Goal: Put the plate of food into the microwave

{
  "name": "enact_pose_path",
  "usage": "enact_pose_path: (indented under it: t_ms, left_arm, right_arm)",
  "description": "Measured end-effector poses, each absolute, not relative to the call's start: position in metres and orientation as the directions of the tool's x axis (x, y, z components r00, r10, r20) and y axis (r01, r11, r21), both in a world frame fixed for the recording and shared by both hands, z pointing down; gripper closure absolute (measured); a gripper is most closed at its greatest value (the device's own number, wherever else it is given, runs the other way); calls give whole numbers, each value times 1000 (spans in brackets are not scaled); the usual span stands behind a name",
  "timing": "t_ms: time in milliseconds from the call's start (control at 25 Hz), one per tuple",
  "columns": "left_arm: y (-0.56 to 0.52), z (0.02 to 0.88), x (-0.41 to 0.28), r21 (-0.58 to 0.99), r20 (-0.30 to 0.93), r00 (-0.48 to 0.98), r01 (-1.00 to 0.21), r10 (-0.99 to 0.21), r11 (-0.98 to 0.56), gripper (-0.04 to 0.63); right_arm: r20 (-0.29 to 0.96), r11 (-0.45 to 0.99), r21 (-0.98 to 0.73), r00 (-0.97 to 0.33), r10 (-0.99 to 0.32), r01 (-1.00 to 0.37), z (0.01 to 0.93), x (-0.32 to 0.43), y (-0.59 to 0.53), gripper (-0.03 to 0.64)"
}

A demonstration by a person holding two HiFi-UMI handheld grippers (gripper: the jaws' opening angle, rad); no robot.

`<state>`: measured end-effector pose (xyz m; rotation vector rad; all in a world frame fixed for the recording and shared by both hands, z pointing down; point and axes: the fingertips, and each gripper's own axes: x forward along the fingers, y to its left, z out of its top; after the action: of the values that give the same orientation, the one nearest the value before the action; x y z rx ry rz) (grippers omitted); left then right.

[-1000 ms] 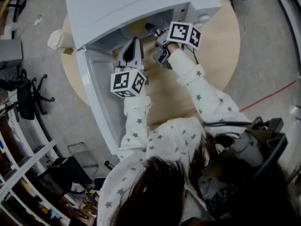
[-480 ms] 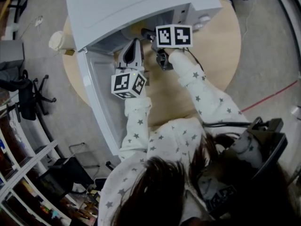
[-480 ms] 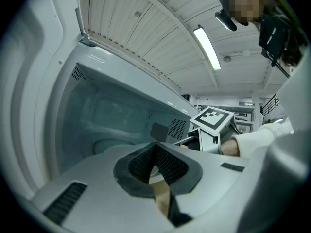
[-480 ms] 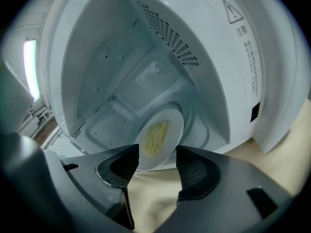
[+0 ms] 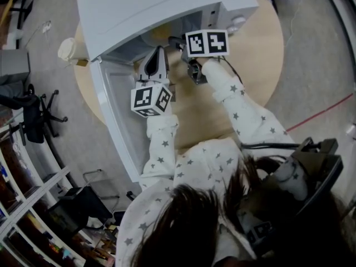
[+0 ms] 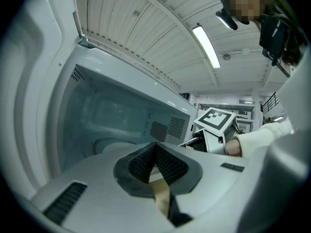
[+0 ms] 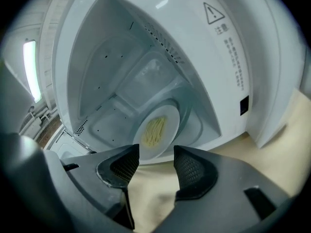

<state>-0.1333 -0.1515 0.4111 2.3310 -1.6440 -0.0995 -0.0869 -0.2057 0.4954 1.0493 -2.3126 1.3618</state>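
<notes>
A: How are the jaws of the right gripper (image 7: 156,155) set?

B: They are spread wide. Nothing is gripped, and only the bare wooden table (image 7: 146,193) is seen between the pads.

A: Where is the plate (image 7: 171,122) found?

B: It is laid inside the microwave (image 5: 167,4), on the cavity floor. It is just beyond the right jaw tips and apart from them. A heap of pale yellow noodles (image 7: 154,131) is carried at its middle.

A: And the left gripper (image 6: 156,149)?

B: Its pads are brought together at the tips, and nothing is seen clamped between them. It is pointed into the open cavity from the left of the right gripper, whose marker cube (image 6: 214,120) is caught at the right of the left gripper view.

A: How is the microwave placed?

B: It is stood at the far side of the round table. Its door (image 5: 114,110) is swung open toward the near left, and both grippers are held in front of the opening.
</notes>
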Motion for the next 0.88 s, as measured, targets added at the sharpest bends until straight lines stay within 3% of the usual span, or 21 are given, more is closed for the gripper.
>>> enact_pose_path:
  t_ms: [360,440,640,880]
  left_arm:
    - [-155,411,-136,256,103,344,-916,-933,-309,594]
    - [-156,410,-135,252,99,345,-916,-933,-312,594]
    - [-158,406,-136,243,88,344,-918,-935,-315,594]
    - [-157,405,-134,232,82,350,-917,-933,-324,594]
  right_arm:
    - [374,325,-797,-838,-397,-509,466,-102,-197,394]
    - [341,328,-814,-852,-398,-479,459,-102,-196,467]
    - [296,364,-819,-871,-393,-443,445,-103,-194,577]
    - [247,396,-830,-896,-368,-392,433,-103,-187,611]
